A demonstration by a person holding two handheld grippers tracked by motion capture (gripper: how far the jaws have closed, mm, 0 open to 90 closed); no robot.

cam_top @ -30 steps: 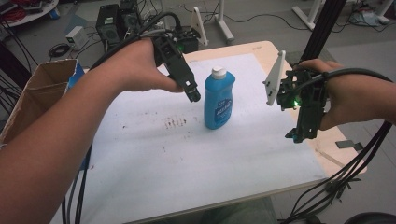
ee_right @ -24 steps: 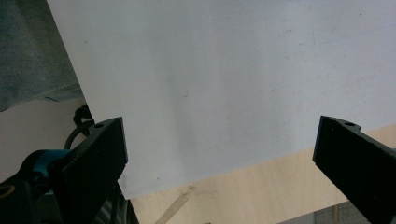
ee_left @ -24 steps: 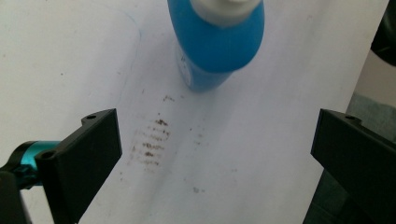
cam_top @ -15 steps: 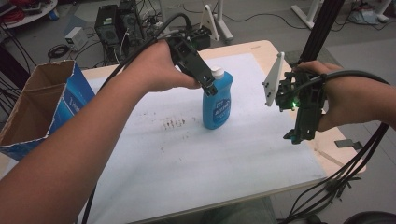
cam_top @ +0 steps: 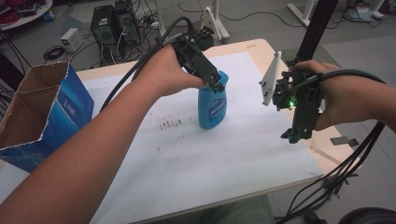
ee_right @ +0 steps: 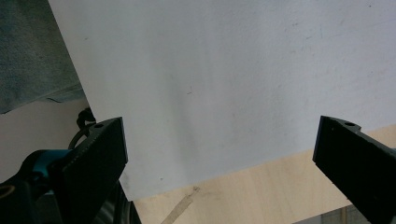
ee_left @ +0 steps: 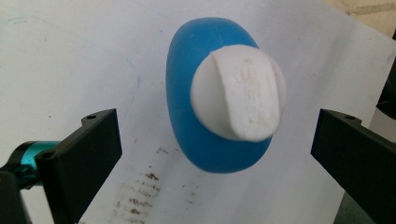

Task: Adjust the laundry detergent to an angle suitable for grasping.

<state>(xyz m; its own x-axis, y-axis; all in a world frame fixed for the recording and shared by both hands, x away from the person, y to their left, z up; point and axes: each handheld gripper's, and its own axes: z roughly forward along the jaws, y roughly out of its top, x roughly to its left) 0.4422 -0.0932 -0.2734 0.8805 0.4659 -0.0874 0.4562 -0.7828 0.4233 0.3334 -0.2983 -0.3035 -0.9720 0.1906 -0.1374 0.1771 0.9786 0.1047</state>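
Note:
A blue bottle (cam_top: 213, 108) with a white cap stands upright on the white sheet (cam_top: 219, 154) near the table's middle. My left gripper (cam_top: 216, 86) hovers right over its top, pointing down. In the left gripper view the white cap (ee_left: 239, 91) and blue shoulders (ee_left: 196, 140) lie between the two black jaws, which stand wide apart and touch nothing; the gripper (ee_left: 215, 154) is open. My right gripper (cam_top: 293, 137) hangs over the table's right edge, pointing down. In the right gripper view, this gripper (ee_right: 219, 154) is open above bare sheet (ee_right: 233, 70) and wood.
An open blue cardboard box (cam_top: 44, 114) stands at the table's left edge. Brown smudges (cam_top: 168, 123) mark the sheet left of the bottle. A black frame post (cam_top: 314, 32) rises behind the right hand. Cables hang off the right side (cam_top: 341, 172). Computers sit on the floor beyond (cam_top: 114, 23).
My left gripper has travelled right and forward until it sits directly over the bottle's cap. The right gripper has held its place.

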